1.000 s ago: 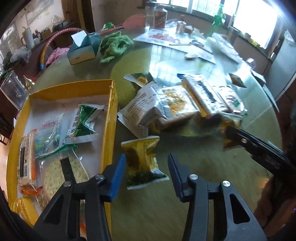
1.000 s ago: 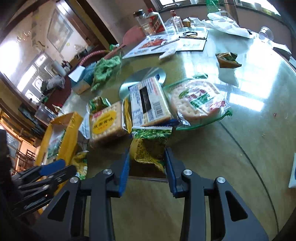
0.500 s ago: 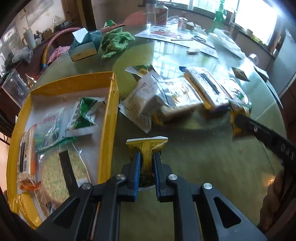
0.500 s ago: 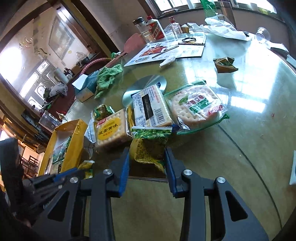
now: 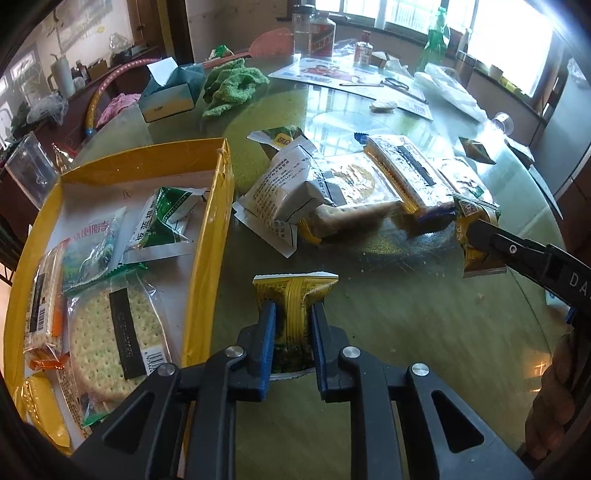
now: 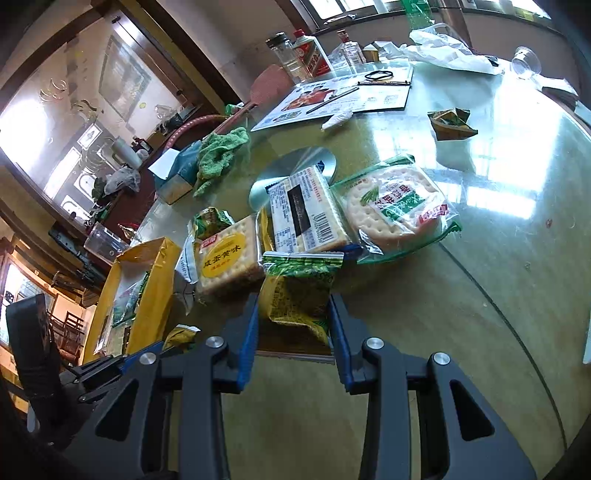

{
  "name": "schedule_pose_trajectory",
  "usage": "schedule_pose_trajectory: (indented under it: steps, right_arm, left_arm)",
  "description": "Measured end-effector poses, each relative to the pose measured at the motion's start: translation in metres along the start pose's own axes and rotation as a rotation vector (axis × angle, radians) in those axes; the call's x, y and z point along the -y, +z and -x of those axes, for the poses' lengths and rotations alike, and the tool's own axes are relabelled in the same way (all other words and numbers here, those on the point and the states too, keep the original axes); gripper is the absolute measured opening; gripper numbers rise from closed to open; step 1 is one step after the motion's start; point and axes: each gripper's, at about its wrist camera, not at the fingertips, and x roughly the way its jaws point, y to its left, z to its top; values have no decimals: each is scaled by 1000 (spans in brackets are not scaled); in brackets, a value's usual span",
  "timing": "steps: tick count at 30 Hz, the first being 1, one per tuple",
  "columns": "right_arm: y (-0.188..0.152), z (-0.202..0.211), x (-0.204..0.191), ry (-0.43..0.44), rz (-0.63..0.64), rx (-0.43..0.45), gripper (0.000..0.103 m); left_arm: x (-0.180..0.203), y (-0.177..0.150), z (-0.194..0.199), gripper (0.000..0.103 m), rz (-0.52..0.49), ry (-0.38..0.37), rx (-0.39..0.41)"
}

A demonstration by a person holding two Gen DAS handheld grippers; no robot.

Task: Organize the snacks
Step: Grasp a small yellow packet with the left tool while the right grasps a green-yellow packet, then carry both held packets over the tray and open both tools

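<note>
My left gripper (image 5: pixel 292 325) is shut on a small yellow snack packet (image 5: pixel 293 295) and holds it above the glass table, just right of the yellow box (image 5: pixel 218 221). The box holds several snack packs, among them a round cracker pack (image 5: pixel 110 339). My right gripper (image 6: pixel 293 314) is shut on a yellow-green snack packet (image 6: pixel 295 291), lifted in front of the pile; it also shows in the left wrist view (image 5: pixel 476 236). The pile holds a yellow cracker pack (image 6: pixel 225 258), a barcode pack (image 6: pixel 306 214) and a round cracker bag (image 6: pixel 399 206).
At the far side of the round table stand a tissue box (image 5: pixel 170 96), a green cloth (image 5: pixel 232 85), bottles (image 5: pixel 317 33), papers (image 5: pixel 347 77) and a plastic bag (image 6: pixel 447 51). A small dark wrapper (image 6: pixel 450 123) lies alone at the right.
My left gripper closed on the small yellow packet and lifted it off the table. My right gripper kept its packet and rose slightly.
</note>
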Motion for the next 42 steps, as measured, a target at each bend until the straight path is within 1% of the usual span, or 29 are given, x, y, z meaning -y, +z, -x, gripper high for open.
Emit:
schedule_pose_trajectory:
  steps: [3,8,10,13,16,19,23,27,30,32,36,38,40,42]
  right_arm:
    - [0,0,-2,6,15,3,38]
    - [-1,1,-6,22,34,12,38]
    - [-1,4,-8,26,48,17,38]
    - [-2,8,-12,33,67,30,38]
    - [-4,12,-17,46,87,38,38]
    - [-5,12,-21,56,104,39,38]
    - [-7,16,-29,63,142,56,38]
    - [-10,26,-39,90,164,76,38]
    - [-14,39,-52,157,168,80,38]
    - [-20,50,-68,183,192,88,38]
    - [-45,65,-109,263,267,66,38]
    - [-57,65,-127,286,303,42,38]
    - [-71,62,-149,320,349,5,38]
    - [-85,54,-174,335,398,-33,38]
  left_arm:
    - [0,-6,6,14,5,1,17]
    - [-5,-17,30,12,47,-51,72]
    - [-10,-25,43,11,76,-87,106]
    - [-17,-33,54,11,123,-134,123]
    - [-22,-40,64,11,149,-173,122]
    - [-31,-46,80,11,173,-215,141]
    - [-48,-57,108,11,213,-236,191]
    - [-70,-69,136,11,240,-248,249]
    - [-85,-81,149,11,263,-239,274]
    - [-99,-93,159,11,279,-231,291]
    - [-135,-114,173,11,324,-186,318]
    - [-153,-121,174,11,355,-147,328]
    - [-170,-124,172,11,384,-131,326]
    - [-182,-125,167,11,412,-115,317]
